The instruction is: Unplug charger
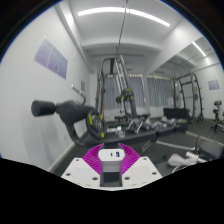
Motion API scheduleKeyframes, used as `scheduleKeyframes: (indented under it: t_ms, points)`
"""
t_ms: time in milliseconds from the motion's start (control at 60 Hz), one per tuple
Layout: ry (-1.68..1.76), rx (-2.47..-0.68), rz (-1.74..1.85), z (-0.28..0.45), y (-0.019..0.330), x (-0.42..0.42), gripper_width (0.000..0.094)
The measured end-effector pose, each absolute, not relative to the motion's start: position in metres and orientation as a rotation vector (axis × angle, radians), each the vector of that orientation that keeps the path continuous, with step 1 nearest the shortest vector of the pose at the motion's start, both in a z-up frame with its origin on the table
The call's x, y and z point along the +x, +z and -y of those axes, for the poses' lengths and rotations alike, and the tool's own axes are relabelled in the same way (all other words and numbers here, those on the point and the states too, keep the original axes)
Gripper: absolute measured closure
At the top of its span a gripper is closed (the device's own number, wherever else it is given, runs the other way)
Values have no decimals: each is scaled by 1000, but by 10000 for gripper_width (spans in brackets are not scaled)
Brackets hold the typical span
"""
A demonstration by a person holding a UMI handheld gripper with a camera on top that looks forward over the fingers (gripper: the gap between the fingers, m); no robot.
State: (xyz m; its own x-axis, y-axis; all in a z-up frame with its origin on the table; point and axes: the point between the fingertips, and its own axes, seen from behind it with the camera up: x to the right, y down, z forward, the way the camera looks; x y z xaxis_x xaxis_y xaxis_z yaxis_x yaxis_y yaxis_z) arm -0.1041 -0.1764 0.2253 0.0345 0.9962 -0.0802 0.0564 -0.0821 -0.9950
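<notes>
A small white charger (pixel 113 158) with a blue USB port on its face sits between the two magenta pads (pixel 93 159) of my gripper (pixel 112 160). Both pads press on its sides and the gripper holds it up in the air. No socket or cable shows by the charger. The fingers' white bases spread out below it.
A gym room lies ahead. A black padded machine arm (pixel 55 109) reaches in beyond the fingers on the left. A cable machine frame (pixel 118 85) stands straight ahead, with racks (pixel 190 100) to the right. Windows line the back wall.
</notes>
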Motion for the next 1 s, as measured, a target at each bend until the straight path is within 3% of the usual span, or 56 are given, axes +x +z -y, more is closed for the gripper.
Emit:
scheduleKeyframes:
  t_ms: [50,217,250,333,500,717,850,967,1000]
  points:
    - [1267,-1270,1117,165,297,-112,737]
    - [1090,-1315,1234,62,323,-90,736]
    - [1051,-1329,1252,42,293,-85,737]
    - [944,-1404,1282,-12,265,-73,736]
    - [770,-1554,1337,-92,148,-47,733]
    - [623,-1685,1443,-124,40,-42,715]
    - [540,-1720,1500,-137,0,-41,670]
    - [534,-1743,1555,-130,-19,-41,577]
    - [541,-1759,1571,-126,-22,-39,499]
